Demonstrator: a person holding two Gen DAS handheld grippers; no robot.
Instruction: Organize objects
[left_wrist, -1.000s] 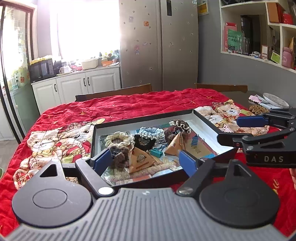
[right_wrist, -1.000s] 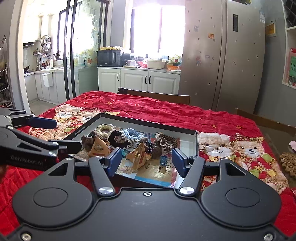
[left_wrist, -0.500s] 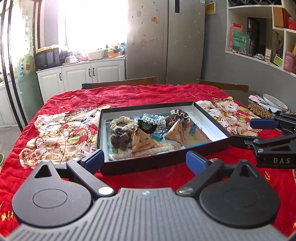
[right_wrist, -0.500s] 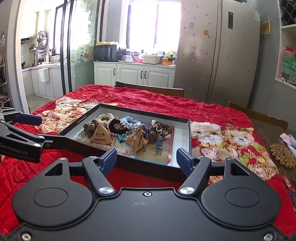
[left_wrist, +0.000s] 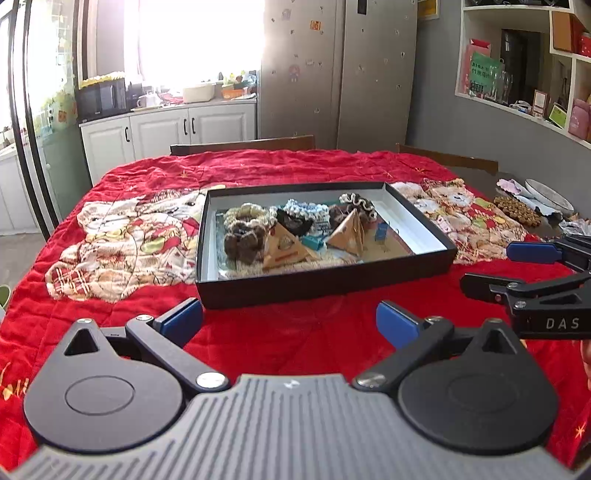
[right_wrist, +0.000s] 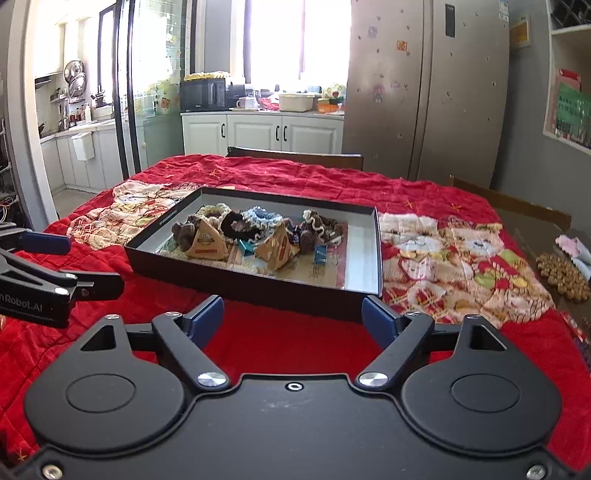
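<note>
A red quilted cloth (left_wrist: 258, 170) printed with bears covered the worktop (left_wrist: 513, 177), whose bare dark surface showed only along the right edge. A shallow black box (left_wrist: 325, 284) sat on the cloth near the middle of the worktop, nearer the front edge than the back one, its long side facing both cameras.

The left hand-held gripper (left_wrist: 290, 321) hovered low over the cloth just in front of the box, its blue-padded fingers spread wide and grasping nothing. The right hand-held gripper (right_wrist: 293, 315) hung likewise released and empty, in front of the box's front right corner, apart from its wall. Each gripper showed at the edge of the other's view, side by side and well apart.

Inside the box lay a cluster of crocheted scrunchies: a cream one (left_wrist: 245, 214) toward the left wall, a brown one (left_wrist: 245, 240) just before it, a black one (left_wrist: 295, 221) and a pale blue one (left_wrist: 308, 206) near the middle, and a brown-and-cream one (left_wrist: 356, 205) toward the back right. Two tan pyramid packets (left_wrist: 284, 245) stood upright before them, with a teal binder clip (left_wrist: 314, 242) between the packets and a blue clip (left_wrist: 380, 232) to their right. A beaded mat (left_wrist: 517, 210) lay at the worktop's right edge.
</note>
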